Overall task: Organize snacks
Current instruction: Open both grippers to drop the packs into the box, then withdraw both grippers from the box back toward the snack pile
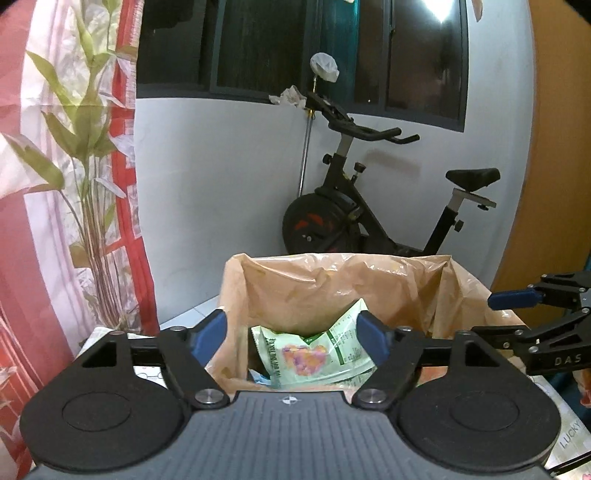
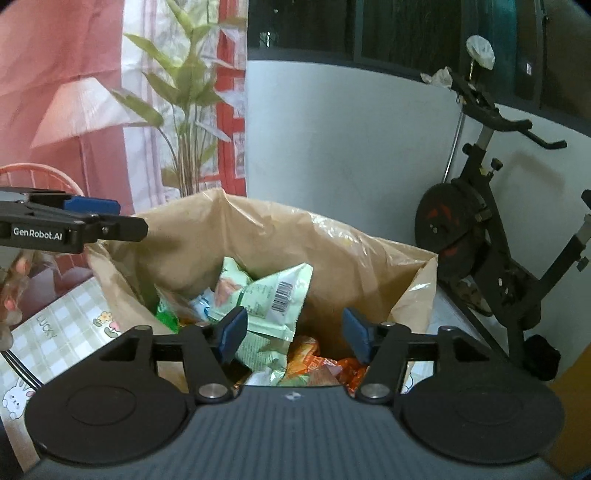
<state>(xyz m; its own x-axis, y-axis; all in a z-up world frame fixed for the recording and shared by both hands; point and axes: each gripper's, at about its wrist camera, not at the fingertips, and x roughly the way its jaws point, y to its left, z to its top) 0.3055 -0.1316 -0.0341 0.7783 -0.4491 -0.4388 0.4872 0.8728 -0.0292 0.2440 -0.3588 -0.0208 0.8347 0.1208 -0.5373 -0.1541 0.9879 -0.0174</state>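
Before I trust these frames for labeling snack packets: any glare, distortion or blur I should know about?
Left wrist view: a ceiling light reflects as a bright flare in the dark window, and fisheye bends the wall edges; the green packet in the brown bag is sharp. Right wrist view: sheen on the bag rim, barcode packet readable, corners vignetted.

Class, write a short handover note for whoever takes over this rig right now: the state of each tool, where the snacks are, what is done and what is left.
Left tool: open, empty, over the bag's mouth.
Right tool: open, empty, also at the bag's mouth.
Snacks: a pale green packet lies on top inside the bag, orange packets beneath and beside it.
Done: several packets are already bagged.
Left: neither view shows a loose snack on the checked cloth; check outside the frames before finishing.
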